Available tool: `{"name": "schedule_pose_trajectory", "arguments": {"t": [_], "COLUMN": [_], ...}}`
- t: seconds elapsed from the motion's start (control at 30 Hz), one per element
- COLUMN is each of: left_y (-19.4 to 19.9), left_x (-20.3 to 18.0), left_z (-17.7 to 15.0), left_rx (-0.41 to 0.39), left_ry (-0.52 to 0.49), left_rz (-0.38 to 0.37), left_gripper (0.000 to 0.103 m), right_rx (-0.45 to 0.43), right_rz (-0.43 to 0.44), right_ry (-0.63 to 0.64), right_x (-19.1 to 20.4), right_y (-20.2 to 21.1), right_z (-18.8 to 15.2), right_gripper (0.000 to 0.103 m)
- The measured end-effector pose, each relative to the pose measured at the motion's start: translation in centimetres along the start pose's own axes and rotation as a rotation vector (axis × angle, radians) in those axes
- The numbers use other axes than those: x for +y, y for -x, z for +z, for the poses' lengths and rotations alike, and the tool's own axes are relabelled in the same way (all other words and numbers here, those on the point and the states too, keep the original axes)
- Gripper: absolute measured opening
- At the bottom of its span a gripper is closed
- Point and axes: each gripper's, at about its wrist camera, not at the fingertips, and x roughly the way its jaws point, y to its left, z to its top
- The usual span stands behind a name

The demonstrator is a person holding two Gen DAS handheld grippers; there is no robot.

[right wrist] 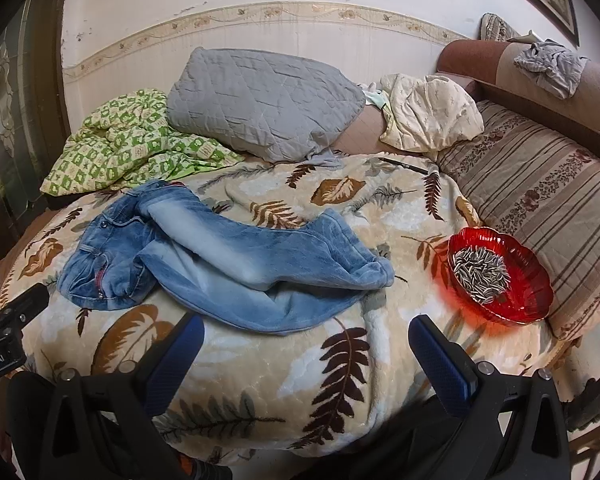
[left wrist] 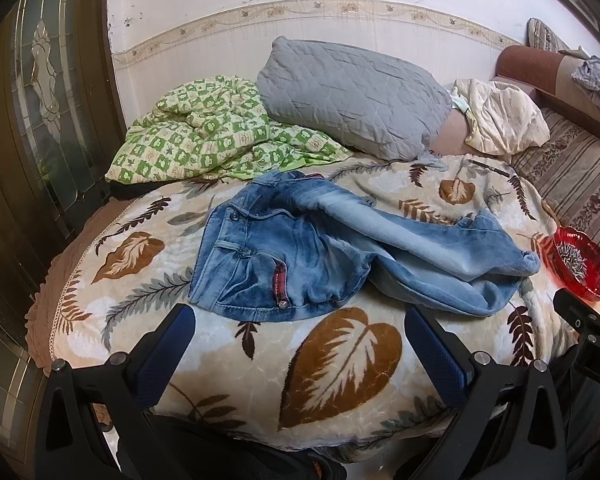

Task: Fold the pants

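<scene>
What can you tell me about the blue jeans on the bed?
The jeans are faded blue denim, paler along the legs. They lie crumpled and unfolded on the leaf-print blanket, waistband to the left, legs crossing and trailing right toward the red bowl without touching it. A button, belt loop and red-trimmed pocket show at the waist. Neither gripper touches them.

Faded blue jeans (right wrist: 228, 256) lie rumpled on the blanket, legs seemingly crossed.

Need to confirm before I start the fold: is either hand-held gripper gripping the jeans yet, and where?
Nothing is held. The left hand-held gripper and right hand-held gripper are both open, short of the jeans.
</scene>
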Motion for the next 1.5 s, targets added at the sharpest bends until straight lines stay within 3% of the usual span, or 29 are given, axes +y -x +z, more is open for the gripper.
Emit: {"name": "schedule_pose_trajectory", "arguments": {"t": [0.23,0.33,0.43,0.47,0.53,0.7,0.83,1.0,1.13,1.33,1.47,1.5], "left_y": [-0.1,-0.1,-1.0,-1.5,-2.6,-5.2,-7.6,-10.5,-11.8,-12.6,-14.5,-15.3], "left_x": [-0.2,-0.1,0.5,0.4,-0.2,-3.0,-5.6,-9.1,-12.5,-16.3,-18.6,-19.1], "left_z": [-0.2,-0.1,0.3,0.5,0.8,2.6,5.1,6.7,6.9,6.6,6.0,5.9], "left_rx": [0.002,-0.008,0.036,0.044,0.053,0.084,0.123,0.157,0.166,0.126,0.15,0.161], "left_ry": [0.004,0.032,0.1,0.094,0.058,-0.105,-0.204,-0.296,-0.486,-0.792,-0.917,-0.929], "left_rz": [-0.004,-0.052,-0.166,-0.16,-0.147,-0.177,-0.204,-0.347,-0.485,-0.606,-0.605,-0.595], "left_gripper": [0.103,0.103,0.103,0.103,0.103,0.103,0.103,0.103,0.103,0.103,0.103,0.103], "right_rx": [0.011,0.011,0.008,0.011,0.028,0.008,0.086,0.056,0.101,0.22,0.242,0.251], "right_rz": [0.0,0.012,0.116,0.179,0.202,0.223,0.264,0.25,0.234,0.313,0.323,0.332], "right_ry": [0.004,0.007,0.02,0.021,0.012,0.054,0.159,0.342,0.444,0.428,0.449,0.452], "right_x": [-0.2,-0.4,-1.5,-2.4,-4.2,-7.1,-8.1,-8.2,-8.3,-9.4,-8.9,-8.8], "right_y": [-0.2,-0.4,-0.8,-1.1,-1.9,-3.9,-7.3,-9.3,-11.8,-16.7,-18.6,-19.0], "right_z": [-0.1,-0.2,-0.1,0.0,0.2,1.2,2.2,2.7,3.1,3.1,2.8,2.8], "right_gripper": [0.103,0.103,0.103,0.103,0.103,0.103,0.103,0.103,0.1,0.09,0.089,0.084]}}
